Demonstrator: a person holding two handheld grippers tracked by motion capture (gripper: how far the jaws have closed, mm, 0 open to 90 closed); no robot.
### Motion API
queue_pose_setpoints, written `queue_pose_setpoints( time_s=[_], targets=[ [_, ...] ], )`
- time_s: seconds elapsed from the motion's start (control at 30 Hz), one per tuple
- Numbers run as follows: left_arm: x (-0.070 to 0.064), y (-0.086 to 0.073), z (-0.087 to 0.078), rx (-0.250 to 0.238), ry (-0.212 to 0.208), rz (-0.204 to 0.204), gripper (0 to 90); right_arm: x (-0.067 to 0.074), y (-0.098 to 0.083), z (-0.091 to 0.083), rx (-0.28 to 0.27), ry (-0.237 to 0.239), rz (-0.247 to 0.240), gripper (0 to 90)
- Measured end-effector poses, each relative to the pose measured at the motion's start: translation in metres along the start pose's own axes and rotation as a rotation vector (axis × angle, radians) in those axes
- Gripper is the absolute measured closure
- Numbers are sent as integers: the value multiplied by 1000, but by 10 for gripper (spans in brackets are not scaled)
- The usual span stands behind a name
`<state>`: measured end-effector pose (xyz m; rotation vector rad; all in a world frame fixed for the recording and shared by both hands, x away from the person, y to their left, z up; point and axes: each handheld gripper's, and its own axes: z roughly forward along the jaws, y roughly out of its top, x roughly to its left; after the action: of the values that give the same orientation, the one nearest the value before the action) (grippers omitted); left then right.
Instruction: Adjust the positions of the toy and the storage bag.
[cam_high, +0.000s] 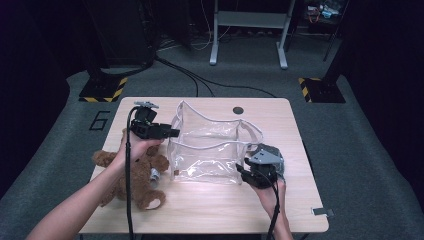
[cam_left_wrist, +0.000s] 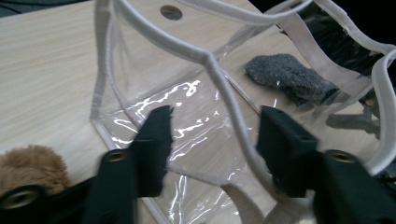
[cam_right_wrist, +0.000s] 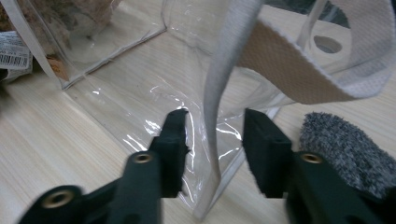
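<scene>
Clear bag (cam_high: 207, 150) stands empty; left gripper (cam_high: 172, 133) at nine o'clock and right gripper (cam_high: 242, 171) at four straddle its rim, jaws parted.

A clear plastic bag (cam_high: 207, 150) with white trim is stood open on the wooden table (cam_high: 280, 125). The left gripper (cam_high: 172, 133) is held at its left rim, the right gripper (cam_high: 241, 171) at its lower right corner. A brown teddy bear (cam_high: 142, 182) is laid beside the bag's left side.

Pretty dim room, light from overhead hits the pale wooden table (cam_high: 210, 205); glare streaks on the clear plastic bag (cam_high: 205, 150), close-ups soft.
</scene>
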<state>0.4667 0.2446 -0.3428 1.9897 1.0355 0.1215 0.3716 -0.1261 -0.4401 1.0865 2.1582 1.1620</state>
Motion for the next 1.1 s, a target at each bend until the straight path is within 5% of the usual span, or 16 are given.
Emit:
queue_pose_setpoints(
  time_s=[0.07, 0.3, 0.6, 0.77, 0.8, 0.87, 1.1],
  targets=[
    [1, -2, -8, -16, 12, 7, 305, -2, -4, -6, -8, 10, 19, 412],
    [11, -7, -23, -66, 59, -10, 173, -11, -12, -18, 1, 38, 64, 187],
    [30, -22, -43, -93, 149, -35, 118, -25, -21, -32, 10, 24, 92, 147],
    [46, -41, -45, -43, 247, -58, 84, -35, -40, -33, 29, -13, 138, 143],
    [52, -49, -42, -28, 271, -91, 72, -36, -43, -33, 31, -14, 146, 144],
    [57, -56, -39, 18, 313, -80, 44, -38, -47, -34, 31, -18, 155, 144],
    [74, -78, -15, 90, 362, -151, 0, -41, -56, -34, 37, -39, 165, 144]
  ],
)
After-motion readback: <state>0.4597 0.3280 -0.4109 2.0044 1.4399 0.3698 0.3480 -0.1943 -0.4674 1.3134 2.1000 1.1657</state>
